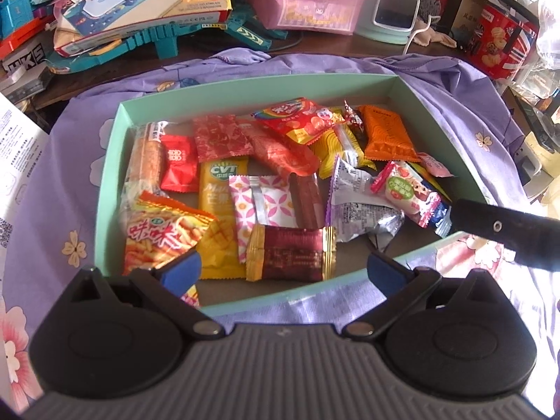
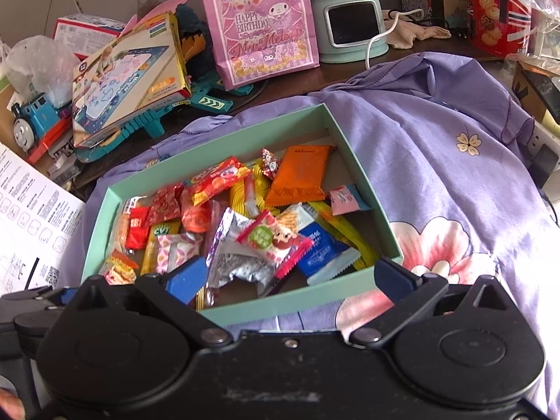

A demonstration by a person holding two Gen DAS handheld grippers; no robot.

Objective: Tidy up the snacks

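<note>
Both tools released: left gripper and right gripper stand with jaws wide, nothing between the pads, both hovering over the near wall of the green box. The box sits on a purple floral cloth and the snacks are all piled inside it, overlapping. None show on the cloth.

Handling, my read: small sealed packets, light, crinkly film, slippery, and contents likely crushable. Pinch by a crimped end seal or across the flat, lightly.

Easiest targets: dark red gold-edged packet at the near wall, orange packet near the far right corner. The strawberry candy packet lies on top of the silver wrapper, so it lifts clean.
</note>
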